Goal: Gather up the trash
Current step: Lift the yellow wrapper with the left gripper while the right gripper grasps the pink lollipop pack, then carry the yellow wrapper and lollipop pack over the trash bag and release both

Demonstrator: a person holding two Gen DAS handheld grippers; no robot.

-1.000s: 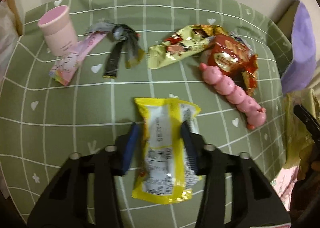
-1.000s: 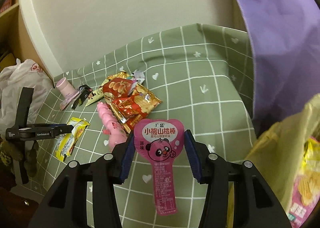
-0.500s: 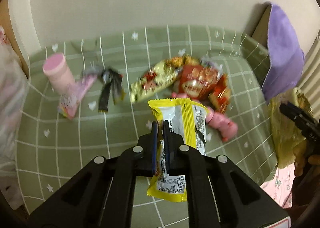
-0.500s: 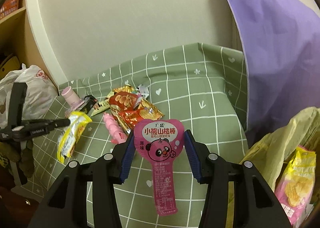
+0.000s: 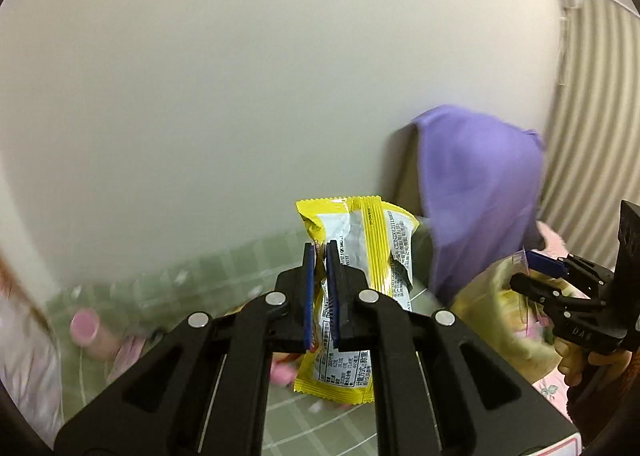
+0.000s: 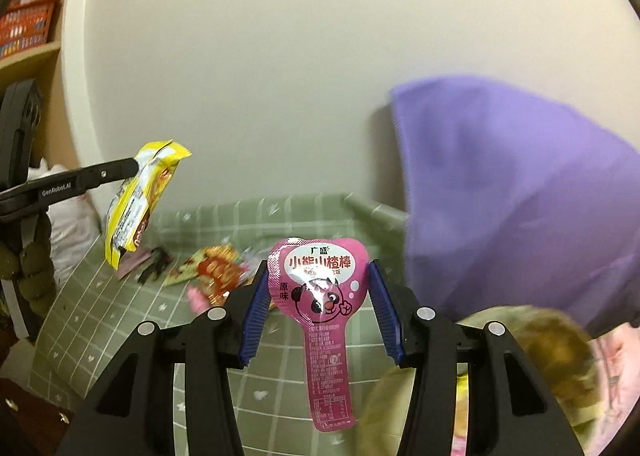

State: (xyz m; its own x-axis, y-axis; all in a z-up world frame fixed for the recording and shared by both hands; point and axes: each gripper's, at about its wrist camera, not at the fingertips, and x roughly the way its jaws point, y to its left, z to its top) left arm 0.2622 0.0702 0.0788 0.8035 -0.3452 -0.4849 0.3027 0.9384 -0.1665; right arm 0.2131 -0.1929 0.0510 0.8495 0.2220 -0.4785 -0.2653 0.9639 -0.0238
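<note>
Yellow crinkled foil snack wrapper (image 5: 352, 280) is pinched in the left gripper (image 5: 319, 296): blue ribbed pads nearly touching, wrapper clamped by its left edge and hanging clear of the table. White back panel with printed text, serrated top seam.

Right gripper (image 6: 319, 308) has jaws set wide. Glossy pink spoon-shaped lollipop wrapper (image 6: 320, 304), heart-shaped head with a cartoon bear and a long narrow tail, sits between the pads. Contact with the pads is unclear from this view, so can't tell if it's actually gripped.

Green grid-patterned tablecloth with white hearts (image 6: 120, 320) covers the table. Count on it, right view: one red-and-gold foil snack bag (image 6: 212, 266), one black crumpled wrapper (image 6: 154, 262), one pink segmented item partly hidden behind the left finger. Blur makes any finer count unreliable.

Left view only: pink cylindrical cup (image 5: 90, 332) on the far left of the cloth, blurred; the right gripper seen side-on at the right edge over a yellowish translucent plastic trash bag (image 5: 486, 316).

Right view only: the left gripper side-on at left with the yellow wrapper dangling above the cloth; wooden shelf at upper left; trash bag mouth at lower right, a yellow packet visible inside.

Both views: smooth purple fabric (image 6: 520, 196) draped at right, plain off-white wall behind.
</note>
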